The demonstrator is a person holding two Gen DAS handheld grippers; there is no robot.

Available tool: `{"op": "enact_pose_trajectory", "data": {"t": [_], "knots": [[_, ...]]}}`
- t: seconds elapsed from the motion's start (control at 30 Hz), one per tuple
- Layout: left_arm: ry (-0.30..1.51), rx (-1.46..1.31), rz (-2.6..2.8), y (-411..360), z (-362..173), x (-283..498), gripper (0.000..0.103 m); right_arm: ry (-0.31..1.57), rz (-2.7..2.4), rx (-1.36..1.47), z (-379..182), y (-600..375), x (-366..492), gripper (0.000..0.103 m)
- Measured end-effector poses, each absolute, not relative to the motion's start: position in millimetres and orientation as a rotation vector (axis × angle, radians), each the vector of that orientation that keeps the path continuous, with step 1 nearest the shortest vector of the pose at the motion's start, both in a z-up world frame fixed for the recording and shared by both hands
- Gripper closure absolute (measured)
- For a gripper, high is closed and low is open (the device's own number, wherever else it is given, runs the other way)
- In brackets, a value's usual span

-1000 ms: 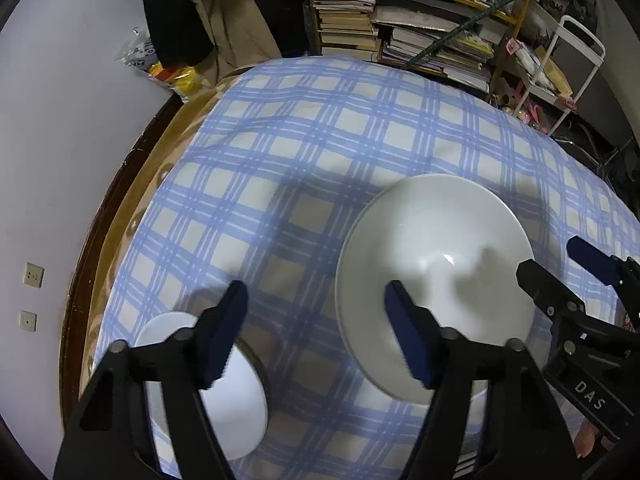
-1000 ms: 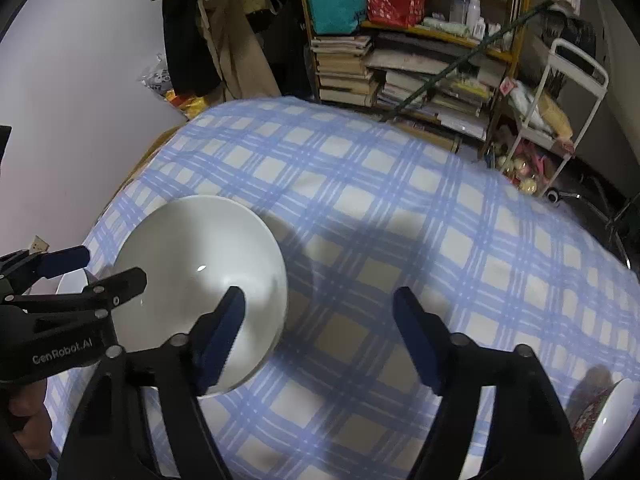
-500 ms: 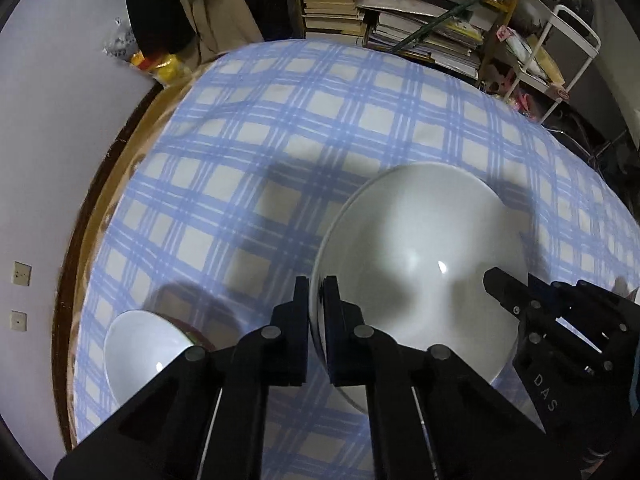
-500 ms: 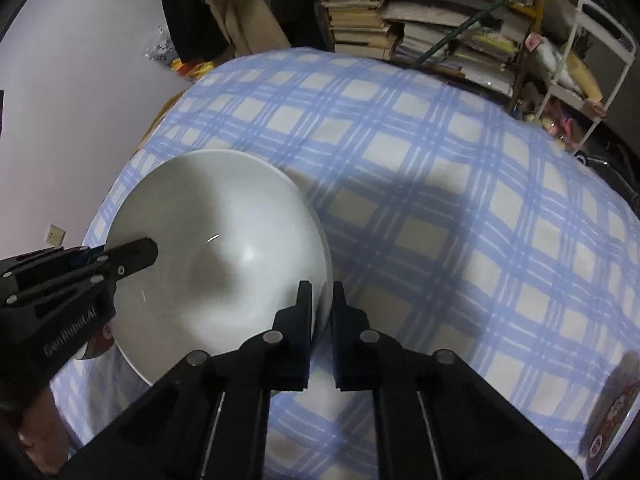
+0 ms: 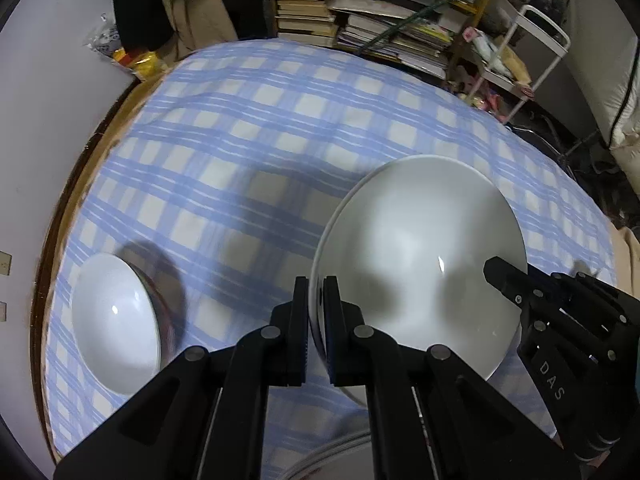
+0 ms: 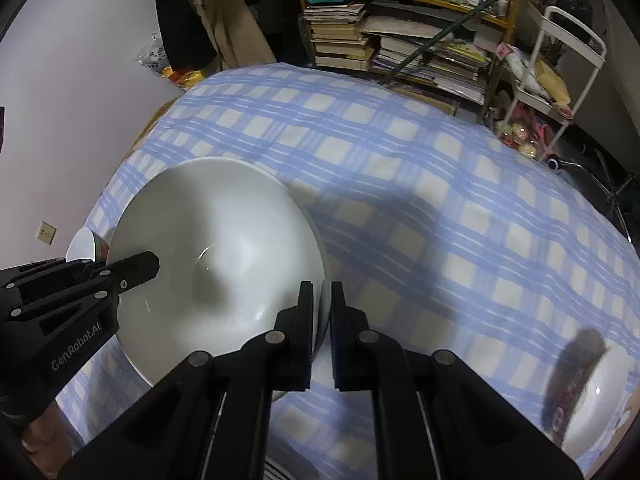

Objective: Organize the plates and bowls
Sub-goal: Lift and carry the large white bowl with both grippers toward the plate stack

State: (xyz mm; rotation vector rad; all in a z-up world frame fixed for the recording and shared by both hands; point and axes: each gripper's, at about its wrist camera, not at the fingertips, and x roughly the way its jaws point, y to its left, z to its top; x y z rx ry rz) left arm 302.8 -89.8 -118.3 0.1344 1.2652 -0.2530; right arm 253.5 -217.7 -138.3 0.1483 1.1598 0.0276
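Both claws have gone from spread wide to clamped since a second ago: my left claw (image 5: 316,292) now pinches the near left rim of the large white bowl (image 5: 420,248), and my right claw (image 6: 322,298) grips the opposite rim of the same bowl (image 6: 216,256), each with the thin rim squeezed between its pads. That bowl sits between the two claws over the blue-checked cloth (image 5: 248,128) covering the table; I cannot tell whether it touches the cloth. A smaller white bowl (image 5: 114,324) rests on the cloth to the left, well apart, and another white dish (image 6: 596,396) lies at the far right edge. Stacked books (image 6: 340,36) crowd shelves beyond the table.
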Motion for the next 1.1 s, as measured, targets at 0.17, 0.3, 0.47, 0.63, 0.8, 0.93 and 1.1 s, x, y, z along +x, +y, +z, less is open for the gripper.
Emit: {"op": "enact_pose_trajectory", "data": {"t": [0.17, 0.3, 0.47, 0.63, 0.8, 0.93, 1.1], "knots": [[1.271, 0.142, -0.274, -107, -116, 280, 0.096, 1.175, 0.002, 0.131, -136, -231, 231, 0.094], [1.292, 0.111, -0.301, -115, -118, 259, 0.096, 1.184, 0.003, 0.125, -134, -242, 207, 0.094], [1.315, 0.109, -0.339, -136, -124, 232, 0.096, 1.201, -0.032, 0.127, -135, -261, 175, 0.094], [1.334, 0.110, -0.376, -155, -129, 210, 0.096, 1.203, -0.080, 0.103, -135, -275, 150, 0.094], [1.362, 0.132, -0.404, -174, -133, 186, 0.096, 1.224, -0.111, 0.125, -137, -292, 123, 0.094], [1.384, 0.147, -0.422, -188, -138, 171, 0.096, 1.230, -0.135, 0.158, -142, -305, 104, 0.094], [1.397, 0.198, -0.427, -203, -145, 156, 0.096, 1.248, -0.153, 0.196, -151, -319, 87, 0.094]]}}
